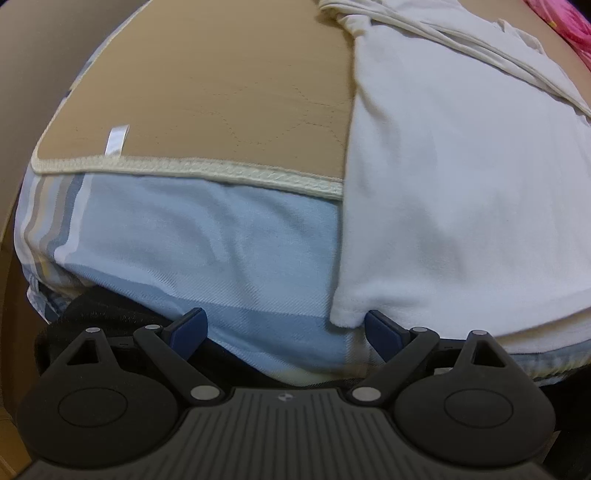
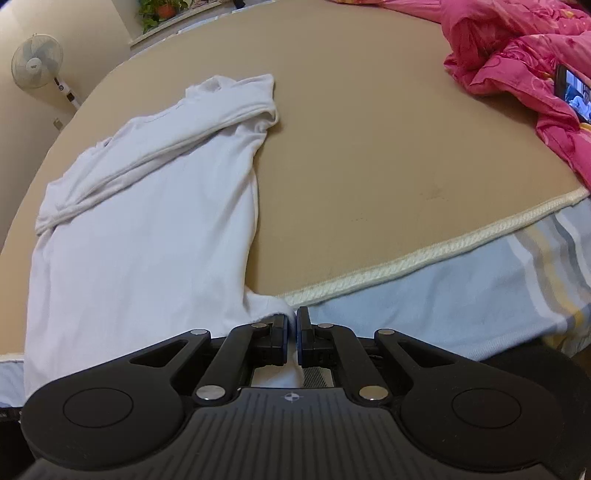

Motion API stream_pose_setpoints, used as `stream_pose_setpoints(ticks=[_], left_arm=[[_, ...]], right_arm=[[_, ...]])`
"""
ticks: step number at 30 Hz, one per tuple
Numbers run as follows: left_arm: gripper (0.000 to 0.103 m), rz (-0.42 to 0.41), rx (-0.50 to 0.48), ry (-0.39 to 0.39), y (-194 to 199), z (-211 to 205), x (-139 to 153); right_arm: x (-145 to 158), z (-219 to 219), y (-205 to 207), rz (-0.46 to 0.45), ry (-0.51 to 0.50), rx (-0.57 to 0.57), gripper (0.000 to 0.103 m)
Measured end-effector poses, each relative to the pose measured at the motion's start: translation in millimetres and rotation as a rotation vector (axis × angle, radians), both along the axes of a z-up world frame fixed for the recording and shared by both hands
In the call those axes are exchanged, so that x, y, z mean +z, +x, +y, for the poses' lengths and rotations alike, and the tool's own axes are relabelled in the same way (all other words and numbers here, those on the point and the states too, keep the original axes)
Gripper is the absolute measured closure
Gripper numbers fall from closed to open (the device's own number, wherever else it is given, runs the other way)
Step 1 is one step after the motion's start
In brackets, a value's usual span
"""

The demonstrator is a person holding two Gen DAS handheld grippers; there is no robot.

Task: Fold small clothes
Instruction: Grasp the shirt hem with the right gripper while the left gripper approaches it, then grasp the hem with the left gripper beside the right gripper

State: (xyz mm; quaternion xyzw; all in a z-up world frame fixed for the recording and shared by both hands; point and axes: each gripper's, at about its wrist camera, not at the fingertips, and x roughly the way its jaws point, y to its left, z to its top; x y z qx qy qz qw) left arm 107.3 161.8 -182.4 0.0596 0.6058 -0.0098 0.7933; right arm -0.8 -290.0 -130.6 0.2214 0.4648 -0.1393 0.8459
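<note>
A white long-sleeved top [image 2: 147, 221] lies on the tan mat [image 2: 369, 166], its hem hanging over the near edge and a sleeve folded across the chest. My right gripper [image 2: 294, 325] is shut on the hem's right corner, and white cloth runs back between the fingers. In the left wrist view the same top [image 1: 461, 203] fills the right side. My left gripper [image 1: 286, 326] is open at the hem's left corner [image 1: 345, 314], with its right finger [image 1: 384, 332] touching the cloth edge.
The mat has a cream braided edge [image 1: 221, 171] over a blue striped bedsheet [image 1: 203, 240]. A pink quilt [image 2: 517, 74] with a lit phone [image 2: 572, 92] on it lies at the far right. A standing fan [image 2: 35, 62] and potted plants [image 2: 162, 9] are at the back left.
</note>
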Motion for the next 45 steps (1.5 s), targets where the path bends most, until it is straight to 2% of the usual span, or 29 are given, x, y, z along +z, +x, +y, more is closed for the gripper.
stream_pose_setpoints(ticks=[5, 9, 13, 15, 18, 22, 24, 26, 28, 34, 36, 40, 45], left_arm=[[0.008, -0.062, -0.147, -0.021, -17, -24, 11], [0.008, -0.091, -0.273, -0.028, -29, -49, 13], [0.008, -0.082, -0.337, -0.007, -35, -69, -3], [0.008, -0.076, -0.347, 0.037, -31, -77, -12], [0.008, -0.105, -0.302, 0.057, -24, -74, -13], [0.008, -0.132, -0.118, 0.058, -2, -36, -3], [0.008, -0.114, 0.004, 0.02, 10, -2, 0], [0.008, -0.074, 0.079, -0.032, 19, 22, -2], [0.008, -0.048, 0.126, -0.036, 25, 35, -6], [0.008, -0.047, 0.102, -0.014, 21, 25, -10], [0.008, -0.049, 0.093, -0.009, 22, 21, -11], [0.008, -0.031, 0.069, -0.065, 24, 14, -18], [0.008, -0.046, 0.01, -0.012, 16, -8, -22]], right_arm=[[2, -5, 7, 0.003, 0.022, -0.003, 0.099], [8, -3, 16, -0.011, 0.003, 0.005, 0.099], [8, -5, 28, -0.009, -0.002, 0.001, 0.099], [8, -7, 31, -0.01, 0.007, -0.008, 0.099], [8, -9, 34, -0.011, 0.011, -0.016, 0.099], [5, -12, 35, -0.003, 0.01, -0.02, 0.099], [1, -16, 35, 0.006, 0.018, -0.026, 0.099], [-3, -18, 36, 0.013, 0.027, -0.031, 0.099], [-7, -18, 37, 0.019, 0.035, -0.038, 0.099], [-23, -19, 32, 0.044, 0.043, -0.051, 0.099], [-29, -21, 26, 0.041, 0.055, -0.061, 0.096], [-39, -25, 8, -0.003, 0.125, -0.082, 0.094], [-50, -15, -5, -0.024, 0.155, -0.051, 0.089]])
